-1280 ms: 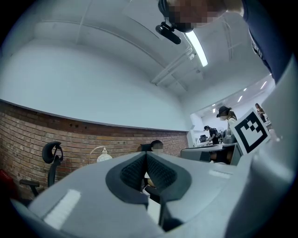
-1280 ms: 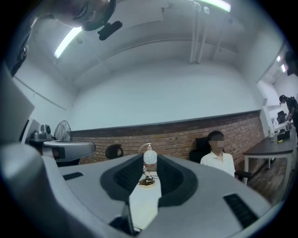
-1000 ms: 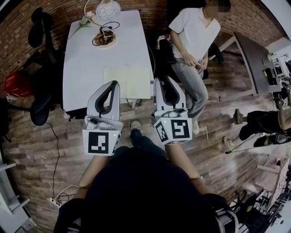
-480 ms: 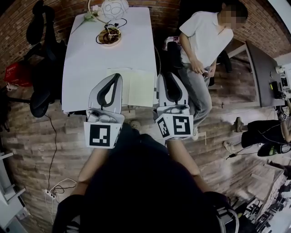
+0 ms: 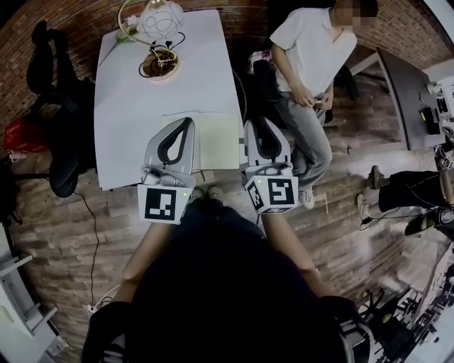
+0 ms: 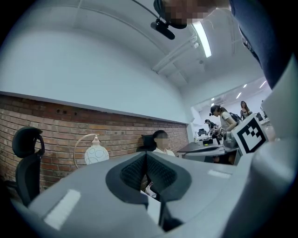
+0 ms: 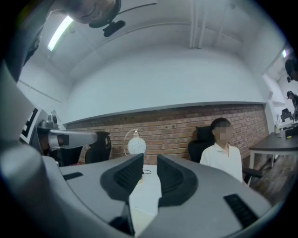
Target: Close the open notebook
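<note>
The open notebook (image 5: 216, 142) lies flat with pale pages on the white table (image 5: 128, 120), near its front edge. My left gripper (image 5: 186, 122) hangs over the notebook's left page and hides part of it. Its jaws meet at the tips with nothing between them; in the left gripper view, the left gripper (image 6: 145, 154) points level at the brick wall. My right gripper (image 5: 259, 122) hovers just past the notebook's right edge, beside the table. In the right gripper view, the right gripper (image 7: 150, 160) shows a narrow gap between its jaws, with nothing in it.
At the table's far end stand a white globe lamp (image 5: 157, 18) and a round tray with cables (image 5: 159, 62). A person in a white shirt (image 5: 312, 64) sits to the right of the table. Black office chairs (image 5: 50, 106) stand to the left, and a dark desk (image 5: 411, 92) to the far right.
Both grippers have moved forward toward the table, and the left one now overlaps the notebook. Neither gripper's jaws have changed.
</note>
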The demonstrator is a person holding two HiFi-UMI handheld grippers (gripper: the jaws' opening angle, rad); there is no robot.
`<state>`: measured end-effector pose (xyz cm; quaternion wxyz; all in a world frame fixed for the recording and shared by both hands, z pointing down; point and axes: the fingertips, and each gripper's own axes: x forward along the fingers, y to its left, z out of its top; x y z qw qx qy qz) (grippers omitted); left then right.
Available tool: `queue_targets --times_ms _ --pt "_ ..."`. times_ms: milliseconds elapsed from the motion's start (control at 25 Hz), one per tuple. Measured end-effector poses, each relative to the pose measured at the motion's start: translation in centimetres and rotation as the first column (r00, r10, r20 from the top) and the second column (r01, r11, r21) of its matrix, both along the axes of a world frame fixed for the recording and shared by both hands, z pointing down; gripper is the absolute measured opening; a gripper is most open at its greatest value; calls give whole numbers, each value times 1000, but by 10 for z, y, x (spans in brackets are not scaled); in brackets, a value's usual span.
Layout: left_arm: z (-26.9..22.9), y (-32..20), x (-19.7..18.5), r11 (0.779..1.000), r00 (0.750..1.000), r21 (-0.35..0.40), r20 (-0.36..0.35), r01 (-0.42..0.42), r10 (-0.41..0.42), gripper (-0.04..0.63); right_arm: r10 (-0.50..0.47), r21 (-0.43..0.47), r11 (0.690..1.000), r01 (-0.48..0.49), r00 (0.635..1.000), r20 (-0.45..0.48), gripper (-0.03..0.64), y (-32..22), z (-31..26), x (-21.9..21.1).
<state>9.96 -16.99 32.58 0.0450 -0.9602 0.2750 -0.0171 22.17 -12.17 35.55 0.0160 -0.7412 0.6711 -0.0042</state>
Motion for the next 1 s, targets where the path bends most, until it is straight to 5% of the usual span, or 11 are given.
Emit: queue_targets --times_ms 1000 --pt "70 12 49 976 969 -80 128 -201 210 -6 215 -237 957 -165 956 200 69 38 144 67"
